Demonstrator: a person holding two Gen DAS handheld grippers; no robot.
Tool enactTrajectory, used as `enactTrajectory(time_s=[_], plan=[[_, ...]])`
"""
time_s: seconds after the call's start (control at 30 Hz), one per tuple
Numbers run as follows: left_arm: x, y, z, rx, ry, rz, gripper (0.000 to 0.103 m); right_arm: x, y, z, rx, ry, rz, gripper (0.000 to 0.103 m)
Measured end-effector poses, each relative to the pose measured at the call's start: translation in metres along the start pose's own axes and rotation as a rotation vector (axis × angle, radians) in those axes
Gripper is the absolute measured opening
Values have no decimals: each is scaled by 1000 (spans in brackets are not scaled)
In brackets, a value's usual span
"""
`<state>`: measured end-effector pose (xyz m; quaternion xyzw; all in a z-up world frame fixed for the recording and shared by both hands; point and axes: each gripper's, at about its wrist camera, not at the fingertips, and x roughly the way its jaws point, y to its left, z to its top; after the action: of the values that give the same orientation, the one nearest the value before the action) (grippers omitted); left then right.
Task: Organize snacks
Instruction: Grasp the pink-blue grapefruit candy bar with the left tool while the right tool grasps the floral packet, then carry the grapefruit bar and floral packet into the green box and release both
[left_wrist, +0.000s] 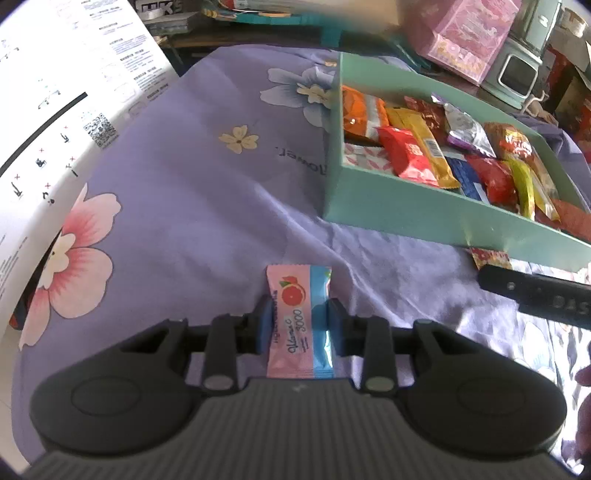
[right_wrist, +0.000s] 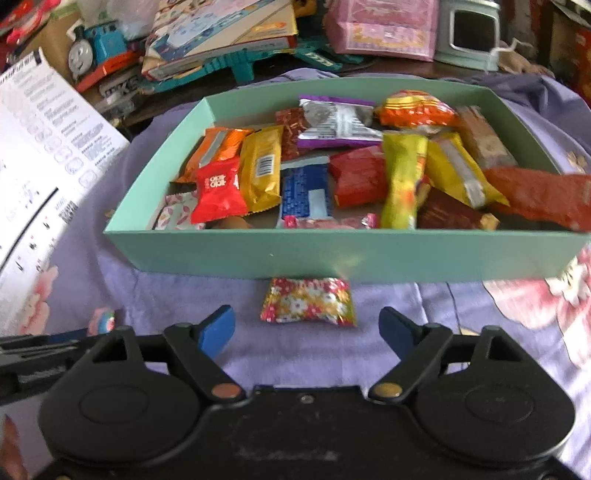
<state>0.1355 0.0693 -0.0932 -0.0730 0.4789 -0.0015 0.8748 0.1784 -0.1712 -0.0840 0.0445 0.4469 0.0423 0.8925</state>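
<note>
Lilac flowered cloth (left_wrist: 192, 206) covers your surface, with toys and boxes piled along the top edge of both views and a white printed sheet (left_wrist: 55, 110) at the left. Your mint-green box (right_wrist: 332, 254) sits open in the middle of the right wrist view, and at the upper right of the left wrist view. It holds a loose heap of wrapped snacks: an orange packet (right_wrist: 218, 147), a red packet (right_wrist: 216, 194), a gold bar with a barcode (right_wrist: 262, 170), a blue bar (right_wrist: 304, 190), a silver and purple packet (right_wrist: 338, 123), a yellow-green stick (right_wrist: 400, 181) and more red and yellow wrappers to the right. Outside it, just below its near wall, lies a red flowered candy packet (right_wrist: 308, 301). Your right hand-held gripper (right_wrist: 308, 332) stands spread, with that packet ahead of its blue pads and not touched. Your left hand-held gripper (left_wrist: 297, 325) is pinching a pink and blue vitamin C sachet (left_wrist: 299, 317) at the lower middle of its view, on the cloth.
</note>
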Motion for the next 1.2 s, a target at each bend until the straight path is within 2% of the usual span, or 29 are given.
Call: enactTrajectory(time_s=[0.03, 0.13, 0.2, 0.27, 0.43, 0.7, 0.97, 1.2], plan=[[0, 1, 0, -1, -2, -3, 32, 4, 3, 0, -20, 2, -8, 81], [1, 0, -1, 9, -6, 1, 33, 10, 16, -6, -150, -11, -61, 66], [1, -2, -1, 14, -8, 7, 33, 8, 20, -8, -187, -22, -58, 47], [1, -4, -1, 17, -10, 12, 33, 6, 19, -8, -199, -24, -60, 39], [0, -5, -2, 9, -7, 18, 32, -5, 5, -11, -140, -6, -23, 37], [-13, -17, -10, 33, 13, -25, 31, -32, -21, -25, -24, 5, 21, 37], [-44, -44, -5, 89, -30, -88, 31, -72, -39, -24, 34, -71, 49, 37], [-62, -72, 28, 133, -96, -133, 31, -99, -55, 1, 67, -161, 74, 37]])
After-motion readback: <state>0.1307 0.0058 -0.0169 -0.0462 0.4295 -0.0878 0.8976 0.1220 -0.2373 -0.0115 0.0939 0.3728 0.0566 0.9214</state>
